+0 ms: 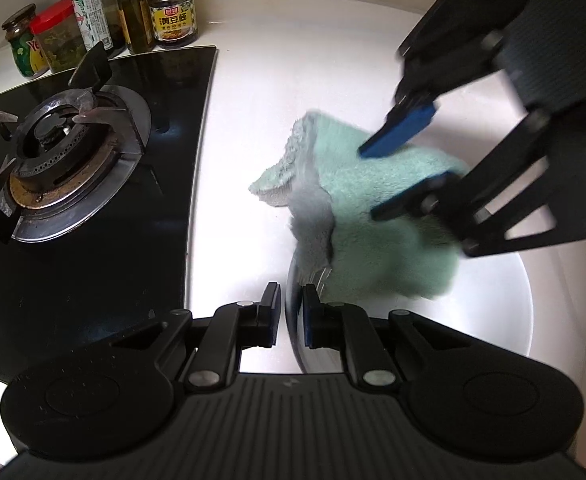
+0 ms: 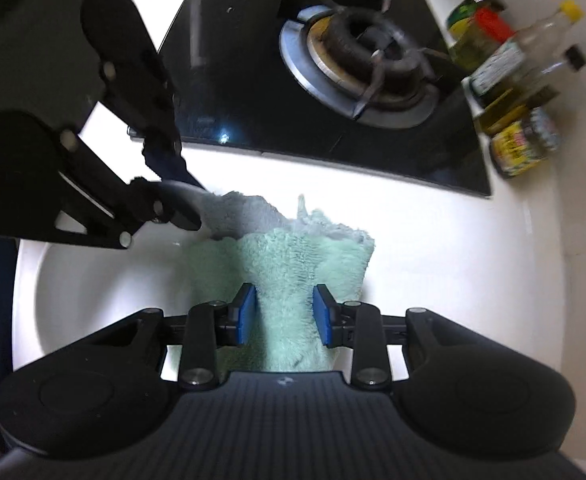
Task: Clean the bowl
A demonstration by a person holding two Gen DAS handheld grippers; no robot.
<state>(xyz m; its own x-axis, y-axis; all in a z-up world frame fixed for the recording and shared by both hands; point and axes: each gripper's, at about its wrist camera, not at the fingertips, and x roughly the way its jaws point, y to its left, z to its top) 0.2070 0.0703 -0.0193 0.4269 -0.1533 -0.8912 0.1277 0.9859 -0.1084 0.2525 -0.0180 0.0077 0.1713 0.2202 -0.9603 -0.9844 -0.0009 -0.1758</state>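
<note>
Left gripper (image 1: 291, 316) pinches the bowl (image 1: 525, 312) rim at 6 o'clock; right gripper (image 2: 281, 314) squeezes the cloth (image 2: 293, 256) inside.

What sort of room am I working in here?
Most likely a home kitchen counter: a gas burner on a black glass hob, with condiment jars beside it, and a white bowl being wiped.

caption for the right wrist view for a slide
Right gripper wipes white bowl with green cloth; left gripper pinches rim.
</note>
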